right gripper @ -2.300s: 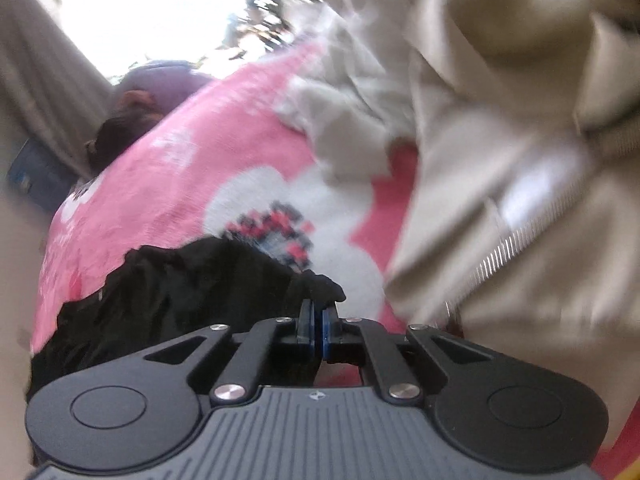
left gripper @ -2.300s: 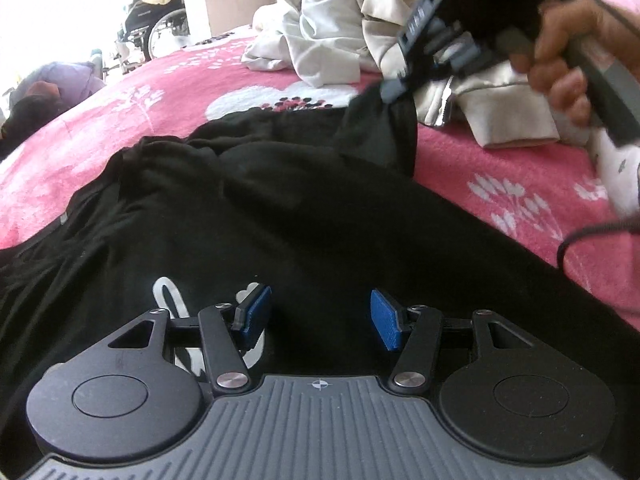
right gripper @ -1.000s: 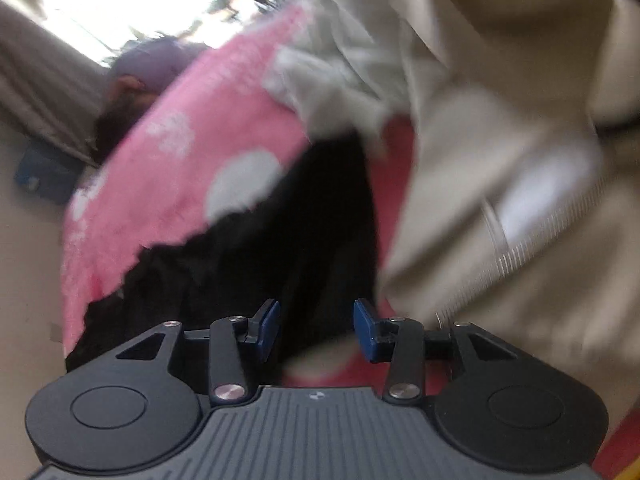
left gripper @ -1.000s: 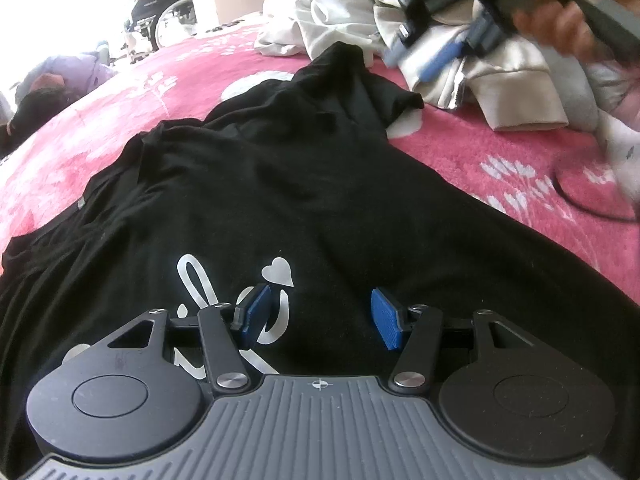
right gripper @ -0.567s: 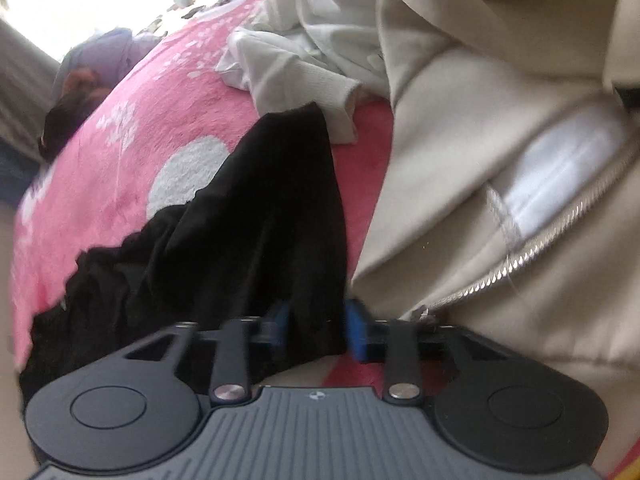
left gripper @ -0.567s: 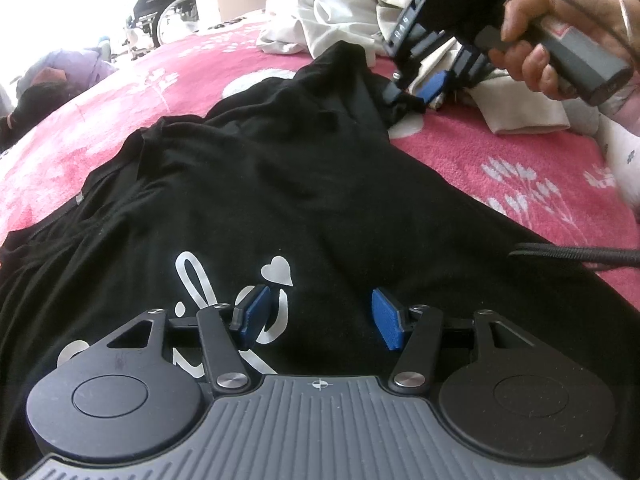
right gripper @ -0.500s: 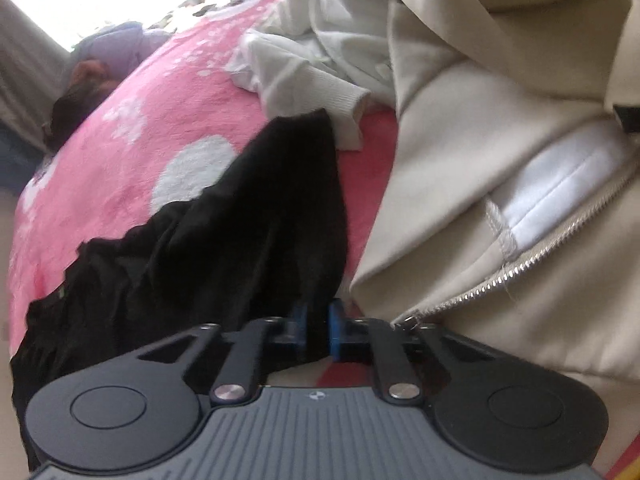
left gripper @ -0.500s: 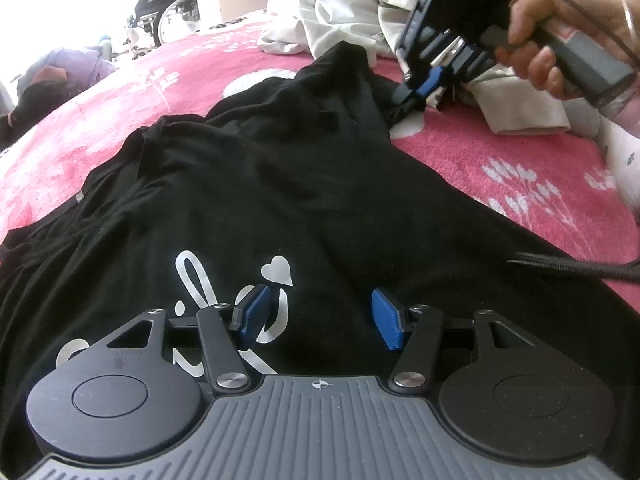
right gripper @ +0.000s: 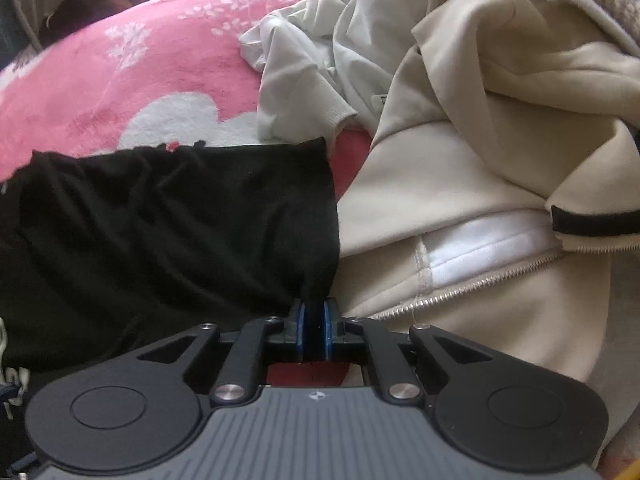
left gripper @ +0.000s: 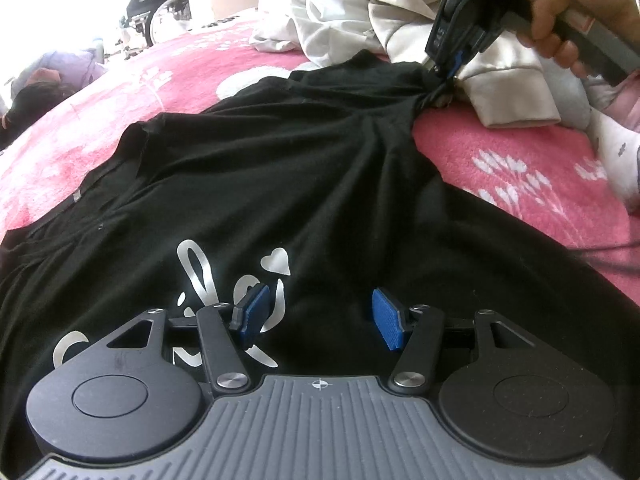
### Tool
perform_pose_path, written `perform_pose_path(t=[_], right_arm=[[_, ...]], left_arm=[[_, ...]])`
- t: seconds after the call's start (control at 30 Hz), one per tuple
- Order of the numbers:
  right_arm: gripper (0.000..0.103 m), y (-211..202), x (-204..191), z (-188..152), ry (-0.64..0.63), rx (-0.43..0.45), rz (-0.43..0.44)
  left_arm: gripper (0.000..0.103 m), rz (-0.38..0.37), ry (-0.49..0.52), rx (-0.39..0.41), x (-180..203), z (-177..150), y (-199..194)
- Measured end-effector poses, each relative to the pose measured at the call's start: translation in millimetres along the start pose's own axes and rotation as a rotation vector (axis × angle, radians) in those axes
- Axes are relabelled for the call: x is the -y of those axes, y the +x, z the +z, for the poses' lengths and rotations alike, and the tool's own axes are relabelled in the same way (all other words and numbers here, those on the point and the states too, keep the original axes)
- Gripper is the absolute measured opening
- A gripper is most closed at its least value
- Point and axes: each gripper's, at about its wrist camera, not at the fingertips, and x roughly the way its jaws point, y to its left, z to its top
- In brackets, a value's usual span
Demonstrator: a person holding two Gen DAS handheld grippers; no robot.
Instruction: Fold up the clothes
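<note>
while the right gripper (right gripper: 315,330) pinches a sleeve tip, jaws easing slightly, and the left gripper (left gripper: 320,320) hovers open over the print, the black t-shirt (left gripper: 304,184) lies limp on the pink blanket (left gripper: 520,152), long axis 6 to 1 o'clock, best held at hems

Pink flowered blanket (left gripper: 520,152) covers the bed; glaring daylight behind, perhaps a wheelchair (left gripper: 160,4) there.

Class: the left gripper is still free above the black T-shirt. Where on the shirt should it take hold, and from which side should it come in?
Probably the sleeve edge opposite the one pinched in the right gripper. The black T-shirt lies flat on the pink blanket, so the left gripper, open, should come from above and pinch the hem.
</note>
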Motion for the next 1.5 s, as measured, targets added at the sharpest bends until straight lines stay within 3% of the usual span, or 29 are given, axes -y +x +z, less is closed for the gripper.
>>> perform_pose_path(t=[0.07, 0.13, 0.23, 0.37, 0.53, 0.67, 0.77, 0.87, 1.03, 1.2, 1.3, 1.4, 1.47, 1.5], right_arm=[[0.021, -4, -3, -2, -0.027, 0.033, -0.025], [0.040, -19, -4, -5, -0.061, 0.100, -0.065], [0.040, -44, 0, -6, -0.085, 0.205, -0.093], [0.040, -62, 0, 3, -0.055, 0.304, 0.027], [0.040, -53, -45, 22, -0.115, 0.337, 0.228], [0.040, -31, -91, 40, -0.160, 0.312, 0.396], [0.040, -12, -125, 54, -0.187, 0.290, 0.454], [0.040, 8, -153, 70, -0.173, 0.250, 0.495], [0.043, 36, -194, 95, -0.229, 0.200, 0.480], [0.043, 61, -211, 114, -0.249, 0.109, 0.458], [0.043, 67, -219, 121, -0.277, 0.087, 0.474], [0.043, 72, -231, 124, -0.312, 0.078, 0.488], [0.027, 79, -240, 123, -0.349, 0.051, 0.461], [0.010, 80, -244, 122, -0.365, 0.053, 0.439]], left_arm=[[0.057, -0.002, -0.002, 0.002, -1, -1, 0], [0.057, -0.009, -0.004, 0.004, -2, -1, -1], [0.057, -0.017, -0.011, 0.005, -6, -1, -4], [0.057, -0.022, -0.042, 0.025, -17, -3, -16], [0.057, 0.041, -0.091, 0.042, -57, -10, -46], [0.057, 0.188, -0.201, 0.033, -119, -8, -69], [0.057, 0.306, -0.260, 0.017, -164, 4, -71], [0.058, 0.386, -0.326, -0.030, -205, 27, -48], [0.058, 0.432, -0.461, -0.139, -255, 55, 10], [0.057, 0.407, -0.496, -0.165, -274, 55, 39], [0.056, 0.395, -0.512, -0.138, -277, 51, 42], [0.042, 0.387, -0.527, -0.111, -280, 50, 42], [0.022, 0.395, -0.513, -0.103, -278, 52, 43], [0.014, 0.408, -0.506, -0.101, -276, 53, 44]])
